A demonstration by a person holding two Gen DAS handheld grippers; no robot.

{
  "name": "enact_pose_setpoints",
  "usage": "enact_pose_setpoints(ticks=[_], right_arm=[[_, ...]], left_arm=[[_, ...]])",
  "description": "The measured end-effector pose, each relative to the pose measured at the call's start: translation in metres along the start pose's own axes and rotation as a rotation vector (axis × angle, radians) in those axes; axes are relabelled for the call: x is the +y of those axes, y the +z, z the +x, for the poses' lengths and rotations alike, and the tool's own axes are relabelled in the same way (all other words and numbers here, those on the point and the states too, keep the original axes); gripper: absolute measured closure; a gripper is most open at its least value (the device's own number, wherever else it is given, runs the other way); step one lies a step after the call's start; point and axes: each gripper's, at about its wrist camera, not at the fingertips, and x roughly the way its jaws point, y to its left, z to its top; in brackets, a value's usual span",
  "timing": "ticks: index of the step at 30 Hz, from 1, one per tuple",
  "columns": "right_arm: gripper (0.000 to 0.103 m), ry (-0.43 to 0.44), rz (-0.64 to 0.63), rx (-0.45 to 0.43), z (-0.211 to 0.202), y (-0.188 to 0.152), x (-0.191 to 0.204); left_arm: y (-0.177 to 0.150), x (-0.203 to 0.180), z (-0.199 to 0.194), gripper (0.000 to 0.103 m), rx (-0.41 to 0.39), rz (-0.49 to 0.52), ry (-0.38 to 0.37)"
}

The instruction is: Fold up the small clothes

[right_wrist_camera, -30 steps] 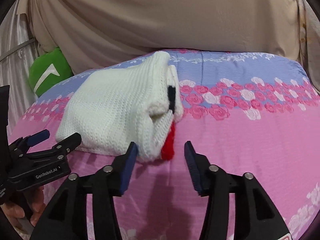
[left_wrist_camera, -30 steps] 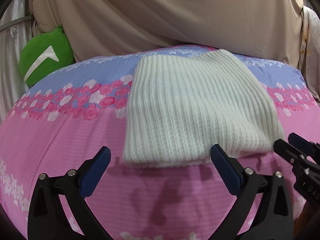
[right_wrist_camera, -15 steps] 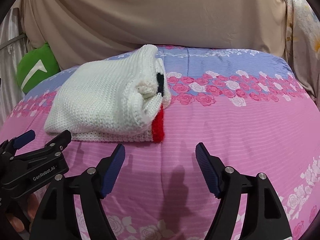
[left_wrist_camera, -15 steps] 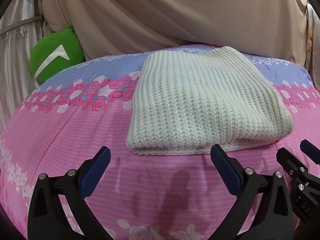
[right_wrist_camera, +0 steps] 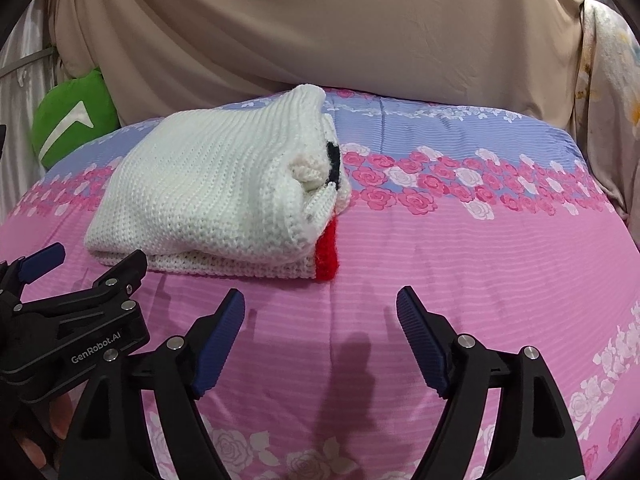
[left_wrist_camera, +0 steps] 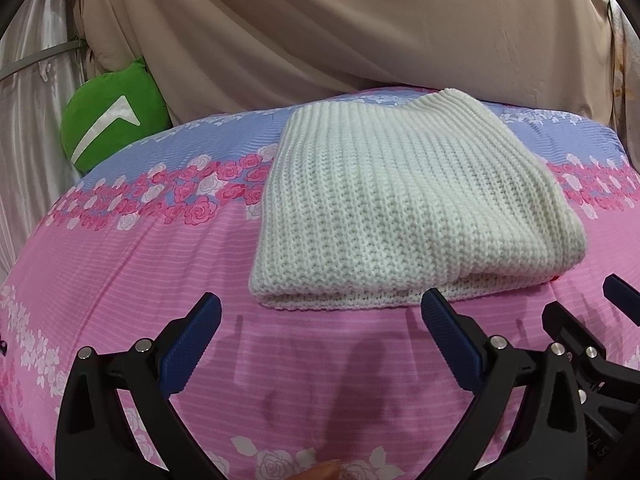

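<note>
A white knitted garment [left_wrist_camera: 404, 204] lies folded in a thick rectangle on the pink and blue flowered bedsheet [left_wrist_camera: 132, 272]. In the right wrist view the same garment [right_wrist_camera: 208, 196] shows a red trim [right_wrist_camera: 328, 252] and a black patch at its right end. My left gripper [left_wrist_camera: 320, 320] stands open just in front of the garment's near edge, nothing between its fingers. My right gripper [right_wrist_camera: 320, 312] is in front of the red corner; its jaws are opening and nothing is between them. Each gripper appears at the edge of the other's view.
A green cushion [left_wrist_camera: 112, 124] with a white mark leans at the back left. Beige draped cloth [left_wrist_camera: 360, 24] hangs behind the bed. A flowered curtain [right_wrist_camera: 608, 120] hangs at the far right. Part of a hand [right_wrist_camera: 60, 420] shows at the lower left.
Both grippers have drawn back from the folded garment, which now lies farther from the fingers. The right gripper's jaws have spread wider.
</note>
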Motion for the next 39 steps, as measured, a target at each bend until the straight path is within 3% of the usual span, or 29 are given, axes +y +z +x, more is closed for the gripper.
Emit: enact_pose_setpoints(ticks=[39], right_arm=[[0.026,-0.03,0.018,0.017,0.003,0.0001,-0.0013]], left_arm=[[-0.0012,-0.007,0.0019,0.005,0.02,0.019,0.039]])
